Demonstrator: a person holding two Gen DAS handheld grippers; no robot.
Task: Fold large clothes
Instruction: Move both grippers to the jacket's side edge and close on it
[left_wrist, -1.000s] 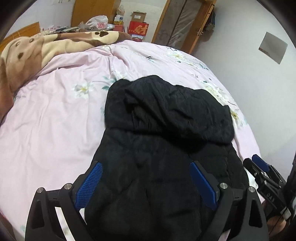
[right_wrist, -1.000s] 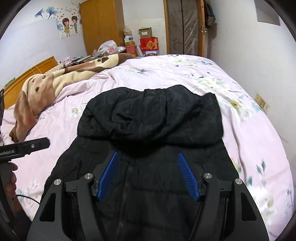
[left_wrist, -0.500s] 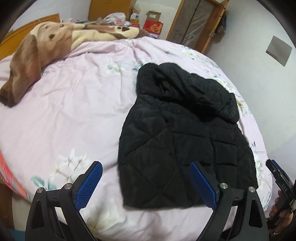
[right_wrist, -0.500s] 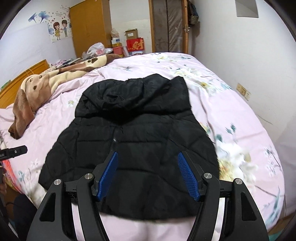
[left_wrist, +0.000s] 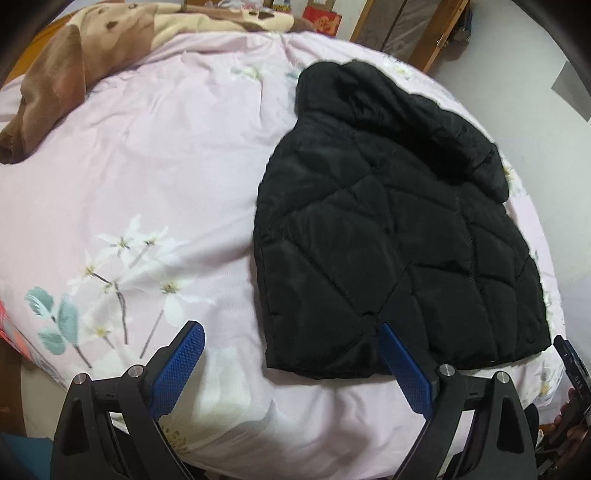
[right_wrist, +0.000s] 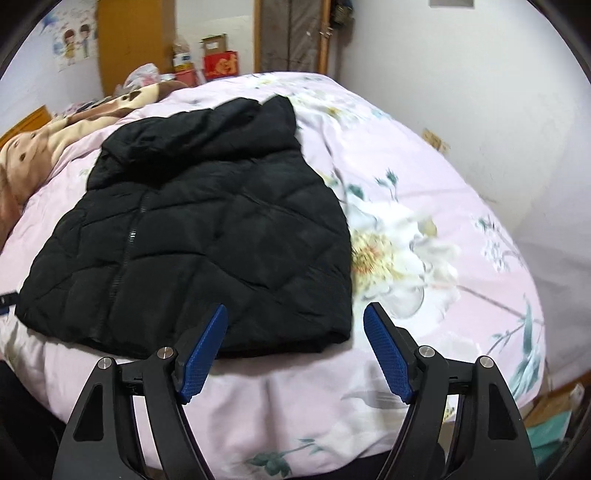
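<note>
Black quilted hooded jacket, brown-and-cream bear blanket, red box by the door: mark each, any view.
Black quilted hooded jacket (right_wrist: 207, 236): right wrist view, on the front panel beside the zip.
Brown-and-cream bear blanket (left_wrist: 74, 62): left wrist view, on its brown fold.
Red box (right_wrist: 221, 63): right wrist view, on its front face.

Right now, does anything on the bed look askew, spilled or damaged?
Nothing stands out. The black quilted jacket lies flat on the pink floral bedspread, sleeves tucked out of sight, hood up top; a brown blanket is bunched at the head.
</note>
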